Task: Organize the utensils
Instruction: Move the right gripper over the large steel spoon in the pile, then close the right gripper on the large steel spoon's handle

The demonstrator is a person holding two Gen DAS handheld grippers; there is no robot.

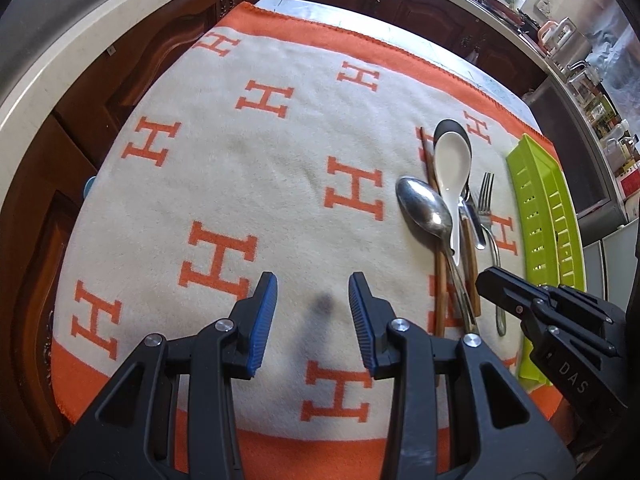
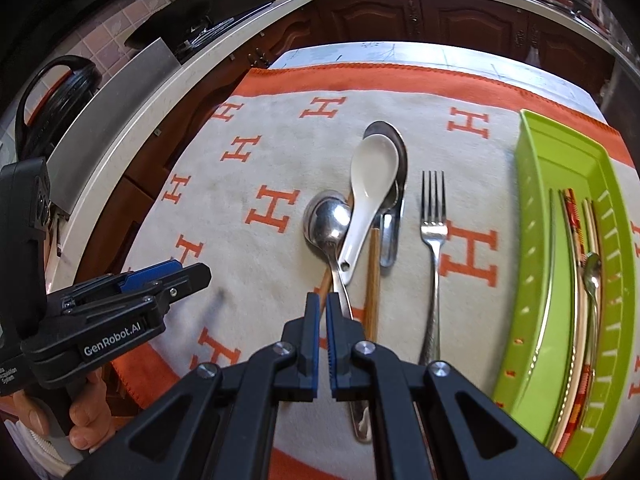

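Observation:
A pile of utensils lies on the orange-and-cream blanket [image 2: 256,160]: a white ceramic spoon [image 2: 370,188], a steel spoon [image 2: 330,220], a dark ladle [image 2: 394,136] under the white spoon, wooden chopsticks [image 2: 373,276] and a steel fork [image 2: 434,236]. A green tray [image 2: 532,264] at the right holds several utensils. My right gripper [image 2: 323,304] is nearly shut, empty, hovering above the steel spoon's handle. My left gripper [image 1: 312,316] is open and empty over bare blanket, left of the pile [image 1: 444,208]. The right gripper [image 1: 496,280] shows beside the green tray [image 1: 536,216].
Dark wooden cabinets [image 2: 400,12] and a pale countertop [image 2: 132,120] surround the table. A stove with pans [image 2: 200,28] stands at the far left. Bottles and jars [image 1: 600,120] line the counter at the right. The blanket's left half [image 1: 240,152] is bare.

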